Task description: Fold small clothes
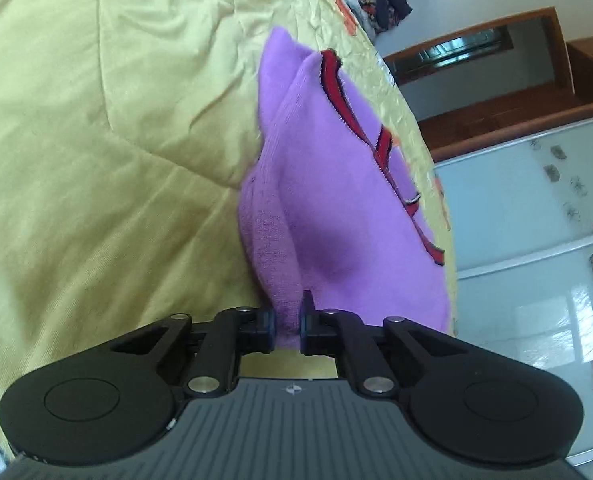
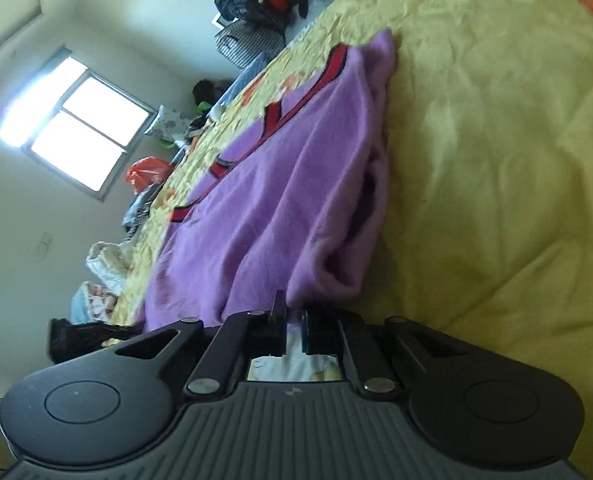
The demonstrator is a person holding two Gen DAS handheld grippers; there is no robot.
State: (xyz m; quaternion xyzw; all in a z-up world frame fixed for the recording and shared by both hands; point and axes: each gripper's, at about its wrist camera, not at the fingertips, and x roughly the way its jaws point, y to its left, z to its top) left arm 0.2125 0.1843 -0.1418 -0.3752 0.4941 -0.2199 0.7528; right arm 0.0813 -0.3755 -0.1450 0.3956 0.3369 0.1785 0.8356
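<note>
One yellow bed quilt carries the purple garment near its edge. Left tongs pinch a ribbed fold of the garment; right tongs pinch its near edge.

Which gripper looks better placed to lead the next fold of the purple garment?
Probably the left gripper: purple garment fabric shows clamped between its fingers. The right gripper meets the garment's edge, but its hold is unclear.
</note>
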